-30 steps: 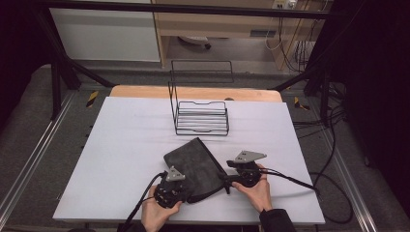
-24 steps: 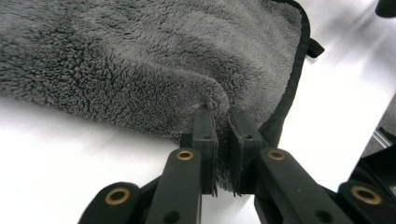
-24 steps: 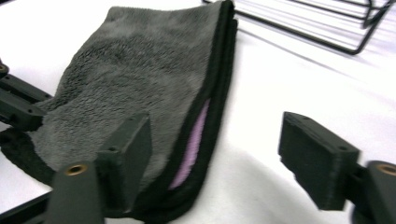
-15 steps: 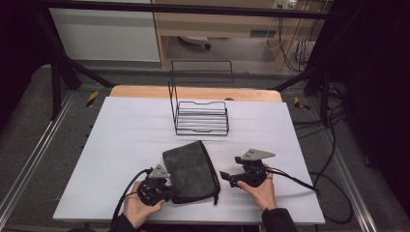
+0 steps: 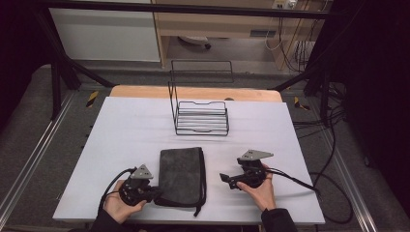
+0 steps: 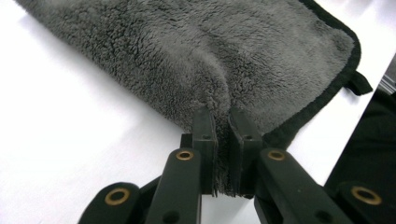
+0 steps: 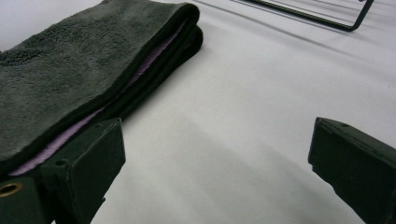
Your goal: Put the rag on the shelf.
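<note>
White table bearing a wire rack at upper centre, a folded grey towel at lower centre, its left edge pinched by the left gripper, and the right gripper, jaws spread, just right of it.

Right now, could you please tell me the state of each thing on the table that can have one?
Grey towel: folded, lying flat on the table, one edge pinched.
Left gripper: shut on the towel's edge.
Right gripper: open, holding nothing, beside the towel.
Wire rack: upright and empty, apart from the towel.
</note>
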{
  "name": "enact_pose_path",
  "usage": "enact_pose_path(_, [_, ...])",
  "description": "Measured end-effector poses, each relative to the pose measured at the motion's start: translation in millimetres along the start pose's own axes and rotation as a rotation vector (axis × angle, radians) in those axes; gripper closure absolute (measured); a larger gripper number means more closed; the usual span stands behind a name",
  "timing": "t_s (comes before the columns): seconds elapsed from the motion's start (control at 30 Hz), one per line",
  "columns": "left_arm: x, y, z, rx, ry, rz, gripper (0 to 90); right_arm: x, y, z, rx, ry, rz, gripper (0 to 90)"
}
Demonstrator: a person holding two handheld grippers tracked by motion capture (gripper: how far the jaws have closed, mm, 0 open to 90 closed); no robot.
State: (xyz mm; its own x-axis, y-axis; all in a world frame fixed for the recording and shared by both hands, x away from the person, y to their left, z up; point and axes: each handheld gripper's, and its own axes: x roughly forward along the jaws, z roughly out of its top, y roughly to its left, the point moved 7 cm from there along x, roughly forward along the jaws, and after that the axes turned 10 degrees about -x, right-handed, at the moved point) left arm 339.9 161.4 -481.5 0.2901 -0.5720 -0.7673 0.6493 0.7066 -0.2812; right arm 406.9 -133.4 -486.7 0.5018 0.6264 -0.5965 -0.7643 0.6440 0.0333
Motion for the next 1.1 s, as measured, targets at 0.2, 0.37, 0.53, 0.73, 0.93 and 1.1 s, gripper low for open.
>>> enact_pose_path(0.2, [-0.6,0.4,-2.1,0.013,-0.014,-0.010,76.7,0.6,0.4,-0.1,0.011,0.001,0.001,3.2])
enact_pose_path(0.37, [-12.8,5.7,4.5,-0.019,-0.073,-0.010,57.5,0.6,0.3,-0.3,0.015,0.003,-0.003,2.6])
enact_pose_path(0.53, [-19.3,23.0,16.2,-0.049,-0.107,0.032,35.7,0.4,0.5,-0.1,0.019,0.000,-0.002,2.2])
enact_pose_path(0.73, [-20.8,42.7,37.0,-0.103,-0.136,0.051,17.4,0.0,0.0,0.2,0.013,-0.002,-0.004,1.9])
enact_pose_path(0.93, [-10.3,57.4,60.3,-0.145,-0.161,0.082,11.4,0.1,0.0,0.2,0.012,-0.002,-0.005,1.9])
enact_pose_path(1.1, [1.7,68.8,77.1,-0.137,-0.180,0.152,11.5,0.7,0.4,-0.2,0.016,0.002,-0.001,1.9])
